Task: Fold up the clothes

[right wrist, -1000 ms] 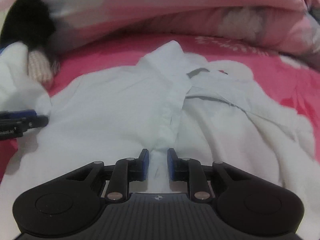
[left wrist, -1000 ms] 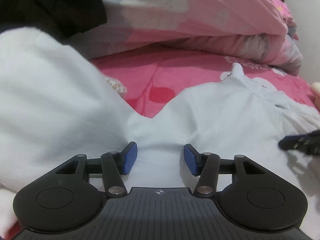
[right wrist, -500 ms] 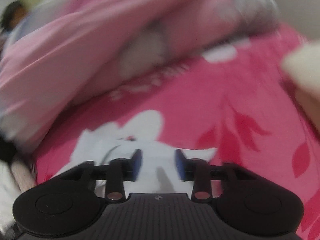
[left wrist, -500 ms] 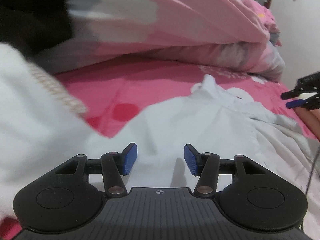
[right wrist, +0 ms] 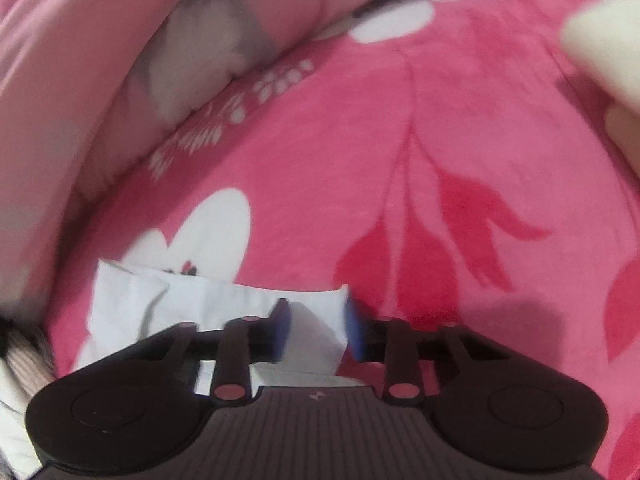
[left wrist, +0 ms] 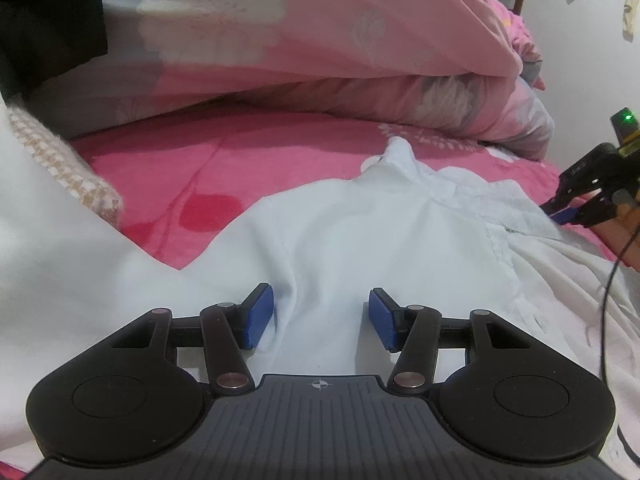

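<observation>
A pale blue-white shirt lies crumpled on a pink flowered bedsheet, collar pointing away. My left gripper is open, its blue pads on either side of a raised fold of the shirt's lower part. My right gripper is open over a corner of the shirt, with the cloth edge between the pads. The right gripper also shows at the right edge of the left wrist view.
A rolled pink flowered quilt runs across the back of the bed. A white garment with a knitted beige cuff lies at the left, and a black cloth sits behind it. A white wall stands at the right.
My right gripper has let go of the shirt's middle, opened, and swung to the right to the shirt's far corner. My left gripper stays open and has shifted slightly along the shirt.
</observation>
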`<state>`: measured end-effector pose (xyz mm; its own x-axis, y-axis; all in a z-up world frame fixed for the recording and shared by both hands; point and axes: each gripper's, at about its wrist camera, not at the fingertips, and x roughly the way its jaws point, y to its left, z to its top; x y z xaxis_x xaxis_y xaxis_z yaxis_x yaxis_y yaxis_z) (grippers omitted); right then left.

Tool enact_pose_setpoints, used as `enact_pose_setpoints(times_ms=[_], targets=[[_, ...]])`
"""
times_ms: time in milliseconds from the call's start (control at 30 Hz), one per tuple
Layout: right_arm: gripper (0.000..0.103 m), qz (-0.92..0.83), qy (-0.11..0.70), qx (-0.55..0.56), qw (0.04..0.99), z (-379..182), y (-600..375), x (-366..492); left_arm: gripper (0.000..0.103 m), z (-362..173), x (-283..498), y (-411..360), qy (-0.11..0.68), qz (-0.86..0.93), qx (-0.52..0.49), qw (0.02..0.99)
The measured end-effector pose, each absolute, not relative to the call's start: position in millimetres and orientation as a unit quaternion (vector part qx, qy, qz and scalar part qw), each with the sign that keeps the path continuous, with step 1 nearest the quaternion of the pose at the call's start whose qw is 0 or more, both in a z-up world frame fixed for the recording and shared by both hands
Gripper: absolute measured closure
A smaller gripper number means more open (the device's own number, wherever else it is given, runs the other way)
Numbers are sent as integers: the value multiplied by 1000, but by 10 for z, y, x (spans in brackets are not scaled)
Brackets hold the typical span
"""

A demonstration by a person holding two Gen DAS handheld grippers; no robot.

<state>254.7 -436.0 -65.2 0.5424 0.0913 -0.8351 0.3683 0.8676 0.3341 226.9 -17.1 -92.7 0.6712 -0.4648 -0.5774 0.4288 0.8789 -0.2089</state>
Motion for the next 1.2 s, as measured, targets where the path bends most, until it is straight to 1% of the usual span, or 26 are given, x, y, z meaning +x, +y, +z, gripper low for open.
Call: enact_pose_setpoints(times_ms=[33, 100, 300, 433, 600, 667, 767, 800, 833, 900, 967, 1033, 1067, 1100, 1200], targets=[[100, -80, 474, 241, 843, -673, -4351, 2562, 50, -929, 2272, -171, 323, -245, -30, 914], [101, -78, 471, 230, 848, -684, -4318, 2581, 50, -927, 2268, -157, 320, -245, -35, 914], [101, -108, 370, 137, 913, -274, -4129, 2571, 50, -919, 2278, -97, 316, -242, -54, 916], [101, -130, 331, 106, 928, -196, -4094, 2646, 50, -922, 2273, -51, 312, -239, -64, 917], [101, -170, 326, 96, 925, -373, -4186, 2855, 50, -933, 2274, -54, 311, -237, -64, 918], [100, -179, 358, 105, 911, -536, -4257, 2961, 50, -935, 2274, -55, 311, -237, -63, 918], [97, -191, 399, 127, 888, -679, -4368, 3043, 50, -934, 2272, -44, 311, -238, -66, 918], [90, -196, 395, 132, 888, -638, -4394, 3011, 50, -934, 2274, -43, 311, -238, -66, 918], [78, -202, 379, 134, 893, -544, -4408, 2945, 50, -934, 2276, -44, 311, -238, -65, 918], [67, -210, 343, 137, 905, -346, -4430, 2816, 50, -936, 2276, -48, 311, -238, -64, 918], [67, -202, 309, 131, 920, -129, -4412, 2728, 50, -935, 2276, -49, 312, -238, -63, 918], [65, -162, 312, 121, 928, -19, -4340, 2771, 50, -935, 2279, -47, 312, -238, -64, 918], [62, -136, 330, 113, 927, -37, -4276, 2846, 50, -936, 2278, -46, 312, -238, -64, 918], [56, -112, 352, 105, 923, -75, -4202, 2931, 50, -937, 2278, -45, 312, -238, -64, 917], [55, -73, 401, 67, 911, -266, -3962, 3187, 50, -948, 2280, -44, 313, -240, -65, 917]])
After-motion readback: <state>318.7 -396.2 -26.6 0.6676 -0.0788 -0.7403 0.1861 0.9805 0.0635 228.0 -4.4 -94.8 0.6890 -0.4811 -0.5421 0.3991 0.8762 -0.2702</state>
